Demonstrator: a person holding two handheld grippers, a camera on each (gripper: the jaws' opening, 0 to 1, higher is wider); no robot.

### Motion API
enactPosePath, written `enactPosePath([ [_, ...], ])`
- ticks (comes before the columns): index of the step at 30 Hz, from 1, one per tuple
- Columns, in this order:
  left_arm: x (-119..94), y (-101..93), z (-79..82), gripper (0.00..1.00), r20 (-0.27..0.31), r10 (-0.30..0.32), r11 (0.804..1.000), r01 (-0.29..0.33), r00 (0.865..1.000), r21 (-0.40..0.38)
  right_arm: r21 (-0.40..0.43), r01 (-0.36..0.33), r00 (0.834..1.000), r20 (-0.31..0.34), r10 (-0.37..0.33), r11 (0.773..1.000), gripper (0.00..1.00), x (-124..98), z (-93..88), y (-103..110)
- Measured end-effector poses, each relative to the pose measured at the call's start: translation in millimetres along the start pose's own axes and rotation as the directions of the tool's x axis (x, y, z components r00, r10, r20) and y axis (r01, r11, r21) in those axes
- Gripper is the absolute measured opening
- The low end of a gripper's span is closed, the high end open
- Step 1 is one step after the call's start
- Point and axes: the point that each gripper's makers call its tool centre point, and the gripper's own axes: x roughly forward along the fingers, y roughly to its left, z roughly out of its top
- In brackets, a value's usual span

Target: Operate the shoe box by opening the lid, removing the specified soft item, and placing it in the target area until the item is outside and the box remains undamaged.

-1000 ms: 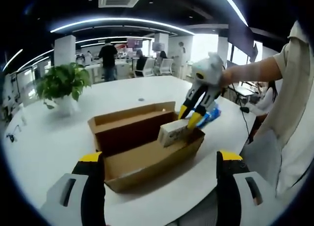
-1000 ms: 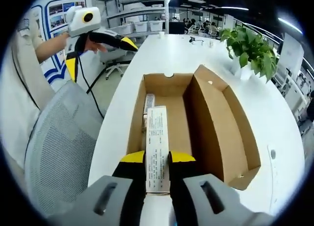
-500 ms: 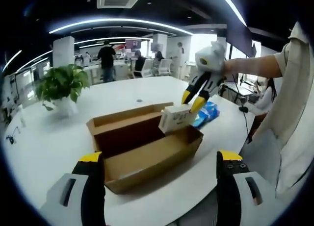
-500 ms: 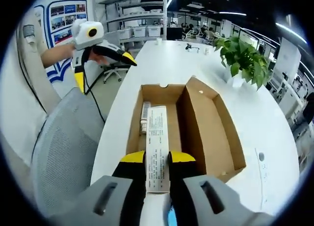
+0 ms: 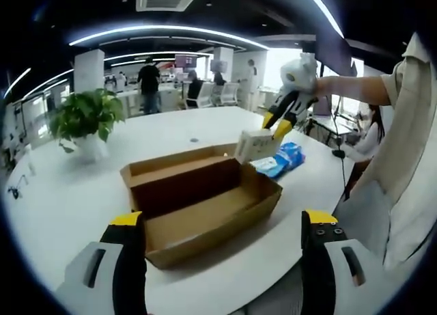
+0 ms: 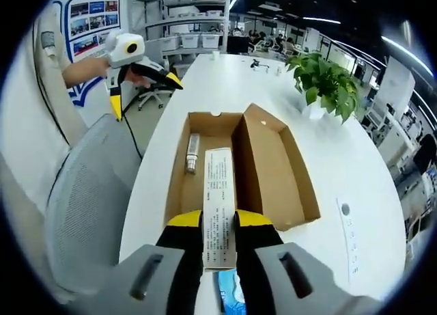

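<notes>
The big white table (image 5: 82, 192) holds the open brown shoe box (image 5: 205, 202). The right gripper (image 6: 219, 223) has its jaws shut tight on a white packet (image 6: 219, 206), up above the box. The left gripper (image 5: 222, 223) has its jaws wide open near the box.

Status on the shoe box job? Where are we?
Done: the shoe box sits open on the white table, lid folded back, no damage visible. In hand: the right gripper is shut on a white packet, held above the table past the box's end, near a blue pack. The left gripper is open and idle. Left: set the packet down. A small item lies in the box.
</notes>
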Motion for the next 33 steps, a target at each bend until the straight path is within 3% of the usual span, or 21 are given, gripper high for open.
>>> enactPosePath([
  [14, 1.5, 6.0, -0.6, 0.97, -0.007, 0.008, 1.0, -0.008, 1.0, -0.008, 0.006, 0.049, 0.998, -0.038, -0.049, 0.999, 0.14, -36.7, -34.3, -28.4],
  [33, 6.3, 13.3, -0.5, 0.97, -0.011, 0.014, 1.0, -0.014, 1.0, -0.022, 0.011, 0.096, 0.989, -0.114, -0.094, 0.995, 0.14, -58.6, -80.6, -55.4],
])
